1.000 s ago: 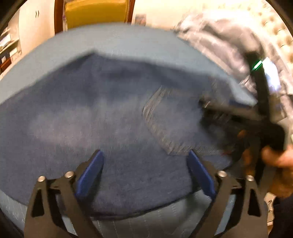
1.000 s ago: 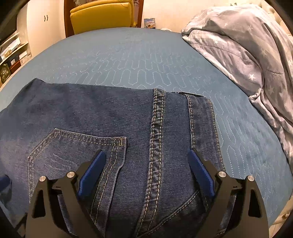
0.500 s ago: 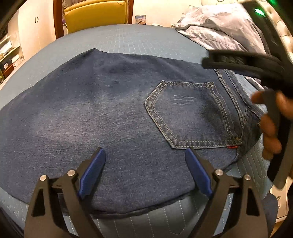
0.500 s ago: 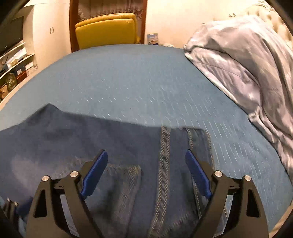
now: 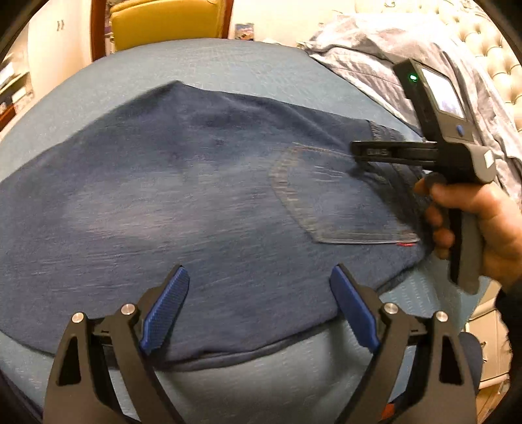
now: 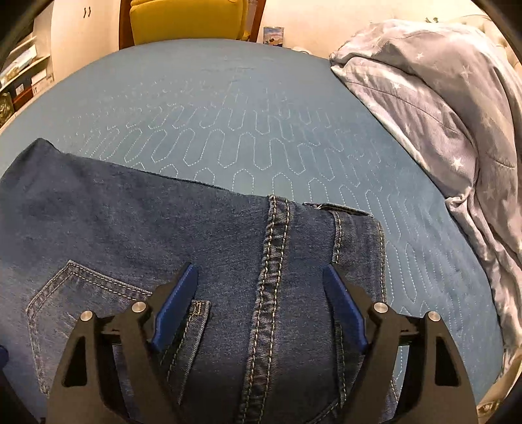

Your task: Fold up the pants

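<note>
Dark blue jeans (image 5: 202, 202) lie folded flat on the teal quilted bed cover (image 6: 228, 114), back pocket (image 5: 342, 202) facing up. My left gripper (image 5: 259, 277) hovers open over the near edge of the denim, with nothing between its blue pads (image 5: 166, 313). My right gripper (image 6: 261, 270) is over the waistband end, straddling the stitched centre seam (image 6: 270, 277). Its jaws are closing, and the pads stand apart from the cloth on either side. In the left wrist view a hand (image 5: 483, 221) holds that gripper at the right, beside the pocket.
A grey star-printed duvet (image 6: 440, 114) is heaped along the right side of the bed. A yellow armchair (image 6: 186, 19) stands beyond the far edge, shelves (image 6: 19, 75) are at the left, and a tufted headboard (image 5: 489, 49) is at the far right.
The right gripper lifted back from the jeans, then came down over the waistband seam with its jaws narrower. The left gripper shifted slightly and stayed wide apart.
</note>
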`<move>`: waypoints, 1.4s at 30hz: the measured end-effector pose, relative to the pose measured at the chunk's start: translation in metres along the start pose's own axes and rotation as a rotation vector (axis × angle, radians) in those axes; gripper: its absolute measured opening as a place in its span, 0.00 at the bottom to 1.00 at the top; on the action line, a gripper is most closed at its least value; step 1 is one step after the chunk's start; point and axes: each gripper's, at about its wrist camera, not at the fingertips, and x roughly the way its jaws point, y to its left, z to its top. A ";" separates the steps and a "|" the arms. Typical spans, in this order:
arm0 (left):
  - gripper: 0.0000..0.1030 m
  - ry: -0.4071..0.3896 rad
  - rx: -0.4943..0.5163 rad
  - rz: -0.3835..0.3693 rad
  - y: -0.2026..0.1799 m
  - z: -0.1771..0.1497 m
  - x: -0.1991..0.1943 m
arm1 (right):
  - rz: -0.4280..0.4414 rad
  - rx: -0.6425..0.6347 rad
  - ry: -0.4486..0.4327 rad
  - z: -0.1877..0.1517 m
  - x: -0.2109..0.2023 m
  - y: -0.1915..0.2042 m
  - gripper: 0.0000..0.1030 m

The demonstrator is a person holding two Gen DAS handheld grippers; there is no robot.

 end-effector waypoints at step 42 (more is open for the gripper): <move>0.57 -0.587 -1.353 -0.349 0.639 -0.203 -0.215 | 0.336 -0.231 -0.013 -0.074 -0.120 0.302 0.89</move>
